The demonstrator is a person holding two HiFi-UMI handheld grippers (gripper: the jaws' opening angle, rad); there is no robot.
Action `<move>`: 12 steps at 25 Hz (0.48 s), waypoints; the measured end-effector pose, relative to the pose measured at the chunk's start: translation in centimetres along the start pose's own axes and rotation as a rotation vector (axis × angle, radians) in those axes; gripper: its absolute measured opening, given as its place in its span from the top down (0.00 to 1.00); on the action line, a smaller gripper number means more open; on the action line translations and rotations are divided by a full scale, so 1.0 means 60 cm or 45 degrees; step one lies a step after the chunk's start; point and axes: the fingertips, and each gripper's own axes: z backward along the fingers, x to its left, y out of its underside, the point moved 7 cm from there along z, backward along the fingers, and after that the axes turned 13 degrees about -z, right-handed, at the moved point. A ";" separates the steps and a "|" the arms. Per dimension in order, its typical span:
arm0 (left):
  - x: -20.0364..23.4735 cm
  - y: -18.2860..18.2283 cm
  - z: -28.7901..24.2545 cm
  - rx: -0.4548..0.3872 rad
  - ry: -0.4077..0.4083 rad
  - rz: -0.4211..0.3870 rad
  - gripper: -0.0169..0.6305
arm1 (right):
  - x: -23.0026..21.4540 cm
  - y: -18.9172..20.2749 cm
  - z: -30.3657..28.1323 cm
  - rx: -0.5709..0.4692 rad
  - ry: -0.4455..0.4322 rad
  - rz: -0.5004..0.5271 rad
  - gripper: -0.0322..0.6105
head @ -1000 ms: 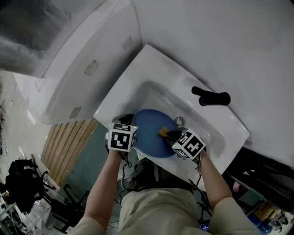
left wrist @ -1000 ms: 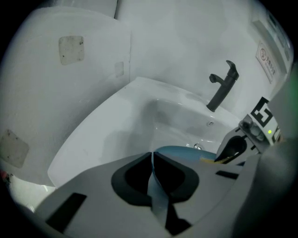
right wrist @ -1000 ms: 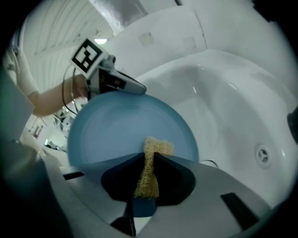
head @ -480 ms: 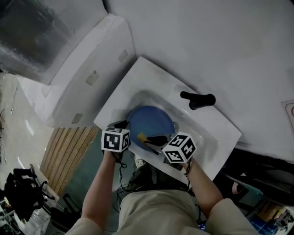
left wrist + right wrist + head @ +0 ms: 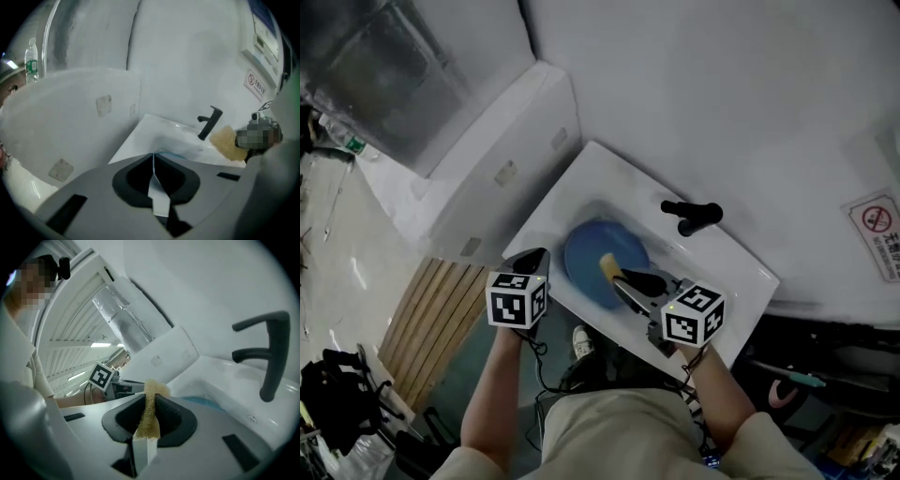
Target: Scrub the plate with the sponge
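A blue plate lies in the white sink. My right gripper is shut on a yellow sponge, which sits over the plate's near right part. In the right gripper view the sponge is pinched between the jaws, with the plate just beyond. My left gripper hovers off the plate's left rim. Its jaws are closing and stand together with nothing between them; a sliver of blue plate shows past the tips.
A black faucet stands on the sink's far rim. A white cabinet adjoins the sink on the left, with a wooden slatted floor below it. A white wall rises behind the sink.
The left gripper has come off the plate's left rim and drawn back to the left. The right gripper with the sponge has slid from the plate's near edge toward its middle.
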 end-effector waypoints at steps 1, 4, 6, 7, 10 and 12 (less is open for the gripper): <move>-0.001 -0.014 0.017 -0.038 -0.013 -0.010 0.95 | 0.011 -0.009 0.009 -0.033 0.005 0.011 0.84; -0.005 -0.057 0.073 -0.159 -0.067 -0.054 0.96 | 0.052 -0.035 0.036 -0.122 0.016 0.072 0.84; -0.009 -0.086 0.112 -0.232 -0.132 -0.107 0.96 | 0.084 -0.053 0.054 -0.183 0.017 0.151 0.84; -0.011 -0.099 0.132 -0.264 -0.165 -0.133 0.96 | 0.101 -0.060 0.063 -0.211 0.017 0.199 0.84; -0.022 -0.135 0.190 -0.360 -0.230 -0.179 0.96 | 0.150 -0.077 0.090 -0.272 0.011 0.314 0.84; -0.029 -0.155 0.227 -0.421 -0.255 -0.194 0.96 | 0.182 -0.087 0.107 -0.312 -0.004 0.364 0.84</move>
